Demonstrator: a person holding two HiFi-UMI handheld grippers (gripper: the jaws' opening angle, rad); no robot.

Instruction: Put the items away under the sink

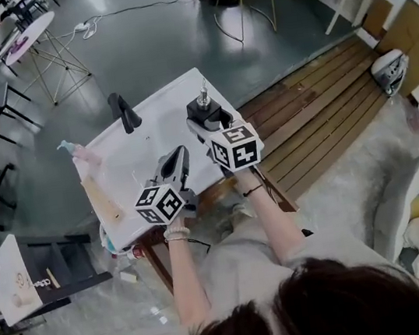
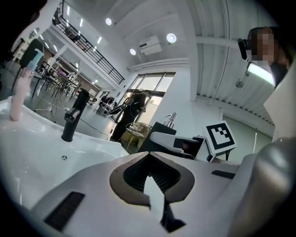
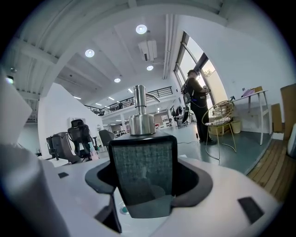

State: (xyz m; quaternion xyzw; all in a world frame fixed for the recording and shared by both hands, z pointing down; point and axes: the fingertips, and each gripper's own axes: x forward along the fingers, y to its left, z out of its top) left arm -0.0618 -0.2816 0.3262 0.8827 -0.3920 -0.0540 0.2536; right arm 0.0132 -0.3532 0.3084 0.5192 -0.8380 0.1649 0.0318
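My right claw [image 1: 207, 120] pinches the black soap dispenser [image 1: 206, 109] across its body, the jaws pressed against its 2 sides, the steel pump [image 3: 140, 116] upright above them. It is at the far right corner of the white worktop [image 1: 160, 112]. My left claw [image 1: 180, 158] hangs over the near edge with its jaws drawn together on nothing. The black tap [image 1: 123, 112] stands at the far edge and a pink bottle [image 1: 83, 153] near the left edge.

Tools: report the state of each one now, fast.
Left tool: closed, holding nothing.
Right tool: closed on the black soap dispenser.
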